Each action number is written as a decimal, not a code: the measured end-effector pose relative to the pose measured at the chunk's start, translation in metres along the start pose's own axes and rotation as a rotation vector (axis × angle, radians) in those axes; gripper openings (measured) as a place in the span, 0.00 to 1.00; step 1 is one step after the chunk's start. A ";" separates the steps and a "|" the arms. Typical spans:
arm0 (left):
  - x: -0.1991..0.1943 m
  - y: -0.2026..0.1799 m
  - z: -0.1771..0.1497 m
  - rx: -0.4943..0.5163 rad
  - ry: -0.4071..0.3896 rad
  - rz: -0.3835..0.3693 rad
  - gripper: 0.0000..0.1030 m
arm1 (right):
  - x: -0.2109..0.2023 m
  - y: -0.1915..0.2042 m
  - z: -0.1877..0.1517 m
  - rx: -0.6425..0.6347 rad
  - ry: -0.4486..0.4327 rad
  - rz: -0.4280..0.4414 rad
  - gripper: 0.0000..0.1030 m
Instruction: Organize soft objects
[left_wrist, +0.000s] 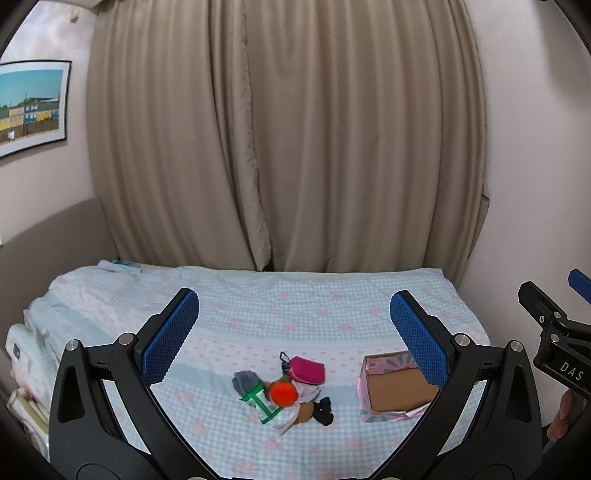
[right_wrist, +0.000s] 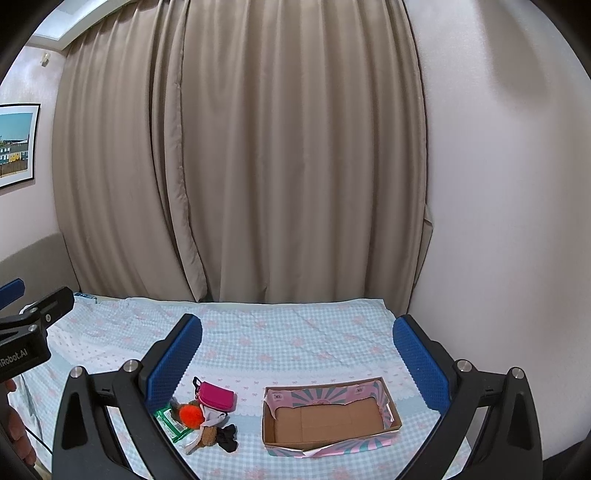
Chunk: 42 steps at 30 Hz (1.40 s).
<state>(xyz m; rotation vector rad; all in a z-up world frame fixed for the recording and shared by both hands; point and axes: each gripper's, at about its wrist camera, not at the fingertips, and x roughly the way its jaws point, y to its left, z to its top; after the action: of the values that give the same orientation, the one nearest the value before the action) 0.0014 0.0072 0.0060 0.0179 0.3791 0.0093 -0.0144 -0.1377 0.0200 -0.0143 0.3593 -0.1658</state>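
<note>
Both grippers are hovering over a bed covered in a blue-and-pink checked quilt (right_wrist: 295, 332), neither touching anything. The left gripper (left_wrist: 293, 325) is sitting wide open with nothing between its blue pads, and the right gripper (right_wrist: 297, 350) is likewise gaping wide and gripping nothing. A small pile of soft objects is lying on the near part of the quilt: a magenta pouch (left_wrist: 307, 369) with a black clip at the far side, an orange pom-pom (left_wrist: 282, 393) just nearer, a grey cloth (left_wrist: 245, 380) to its left, a green packet (left_wrist: 260, 400) partly under the pom-pom, and a black item (left_wrist: 322, 406) plus a brown fuzzy piece (left_wrist: 304, 411) at the near right. The cardboard box (right_wrist: 330, 417) with pink-teal patterned sides is sitting open to the right of the pile, apart from it, with only bare brown floor showing. Beige curtains (right_wrist: 258, 147) are hanging at the far end.
</note>
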 end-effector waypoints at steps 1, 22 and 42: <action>0.000 0.000 0.000 0.000 0.000 0.001 1.00 | 0.000 0.000 0.000 0.002 0.000 -0.001 1.00; -0.004 -0.001 -0.002 -0.002 0.000 -0.002 1.00 | -0.003 0.002 -0.005 0.008 -0.001 -0.001 1.00; -0.013 -0.011 0.002 -0.011 0.009 0.001 1.00 | -0.001 0.004 -0.007 0.009 -0.005 0.005 1.00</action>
<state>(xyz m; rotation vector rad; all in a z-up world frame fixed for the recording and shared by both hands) -0.0098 -0.0044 0.0119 0.0075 0.3885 0.0128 -0.0172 -0.1330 0.0138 -0.0053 0.3537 -0.1622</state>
